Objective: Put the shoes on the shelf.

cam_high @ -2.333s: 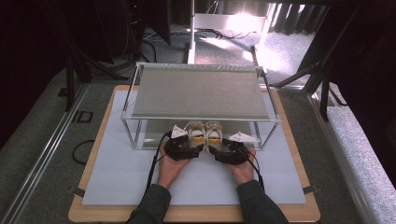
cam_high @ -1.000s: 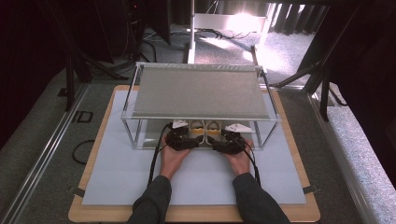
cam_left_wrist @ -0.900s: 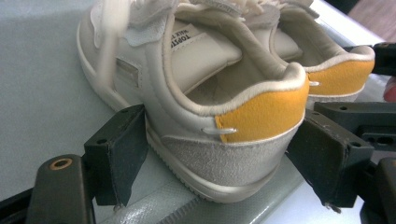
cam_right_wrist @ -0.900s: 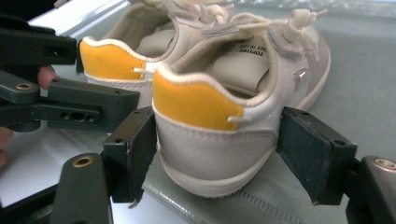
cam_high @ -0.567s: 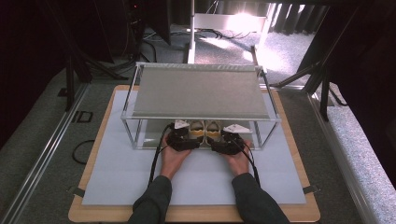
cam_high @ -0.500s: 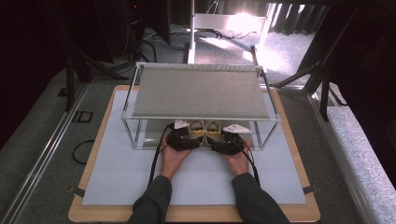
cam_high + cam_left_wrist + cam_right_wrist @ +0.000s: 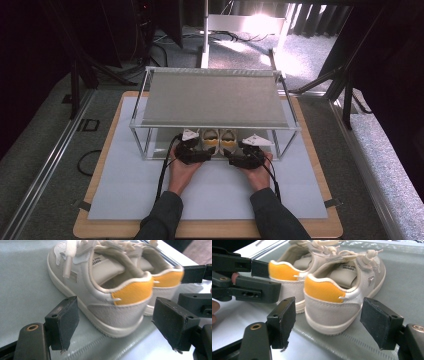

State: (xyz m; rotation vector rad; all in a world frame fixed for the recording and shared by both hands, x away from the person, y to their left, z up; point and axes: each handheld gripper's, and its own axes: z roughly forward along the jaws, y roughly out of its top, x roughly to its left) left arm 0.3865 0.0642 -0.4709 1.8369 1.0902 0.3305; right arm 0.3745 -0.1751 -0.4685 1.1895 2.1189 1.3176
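Two small beige shoes with yellow heel tabs stand side by side on the lower level of a metal rack point(image 7: 142, 142), heels toward me. My left gripper point(image 7: 199, 150) is open behind the left shoe point(image 7: 210, 139). In the left gripper view the pads point(image 7: 63, 320) flank that shoe's point(image 7: 105, 290) heel with a gap on each side. My right gripper point(image 7: 236, 152) is open behind the right shoe point(image 7: 228, 139). In the right gripper view its pads point(image 7: 380, 322) stand apart from the right shoe's point(image 7: 332, 297) heel. The left gripper point(image 7: 249, 280) shows beside the left shoe point(image 7: 287, 277).
The rack's mesh top shelf point(image 7: 210, 97) overhangs the shoes and both gripper tips. The rack stands on a white mat point(image 7: 125, 185) over a wooden board point(image 7: 100, 232). Rack posts point(image 7: 281, 145) frame the opening on both sides. Dark stands and cables lie beyond the board.
Since the earliest frame the shoes and both grippers have shifted a little farther in under the top shelf. Over the last second nothing has visibly moved.
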